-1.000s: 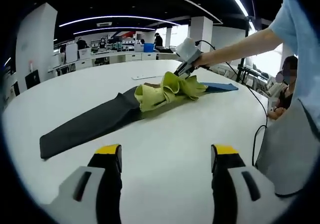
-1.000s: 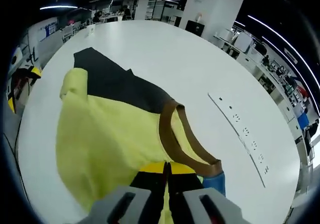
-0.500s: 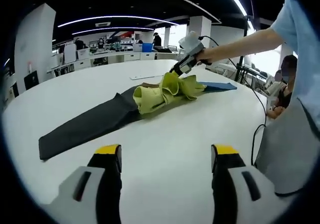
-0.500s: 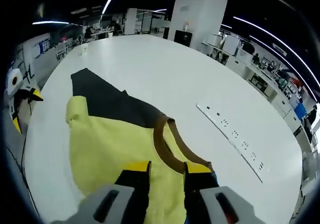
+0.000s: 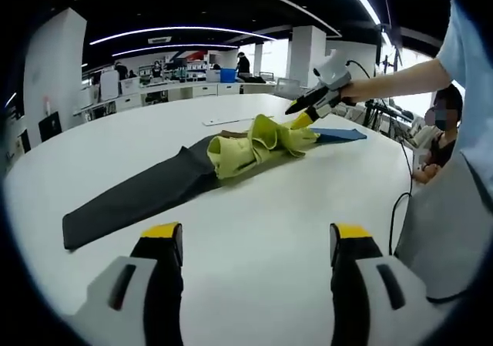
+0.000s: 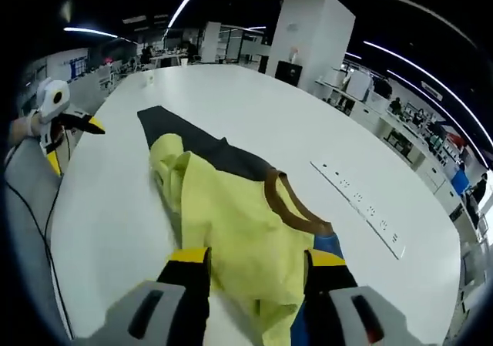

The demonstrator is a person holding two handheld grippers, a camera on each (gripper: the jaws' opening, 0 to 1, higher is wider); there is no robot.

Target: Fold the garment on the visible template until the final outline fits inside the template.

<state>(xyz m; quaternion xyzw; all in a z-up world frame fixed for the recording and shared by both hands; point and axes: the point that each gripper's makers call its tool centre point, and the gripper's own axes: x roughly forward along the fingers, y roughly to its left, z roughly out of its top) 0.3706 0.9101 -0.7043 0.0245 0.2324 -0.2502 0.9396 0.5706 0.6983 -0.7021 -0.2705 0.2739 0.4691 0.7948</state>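
A yellow garment [image 5: 258,140] with a brown collar [image 6: 296,211] lies crumpled in a heap on a long dark template [image 5: 135,197] on the white table [image 5: 254,199]. A blue sheet [image 5: 340,135] shows under the garment's far end. My left gripper [image 5: 256,242] hovers open over bare table, well short of the template. A hand holds my right gripper [image 5: 302,113] just above the garment's far end. In the right gripper view its jaws [image 6: 256,260] stand open over the yellow cloth [image 6: 231,215], and the left gripper [image 6: 65,120] shows at the far left.
A white power strip [image 6: 360,209] lies on the table beyond the garment. A black cable [image 5: 395,211] hangs off the table edge by the person's body [image 5: 454,207]. Office desks stand in the background.
My right gripper opened, let go of the yellow garment and drew back from it. The cloth dropped into a looser heap. The left gripper stayed put.
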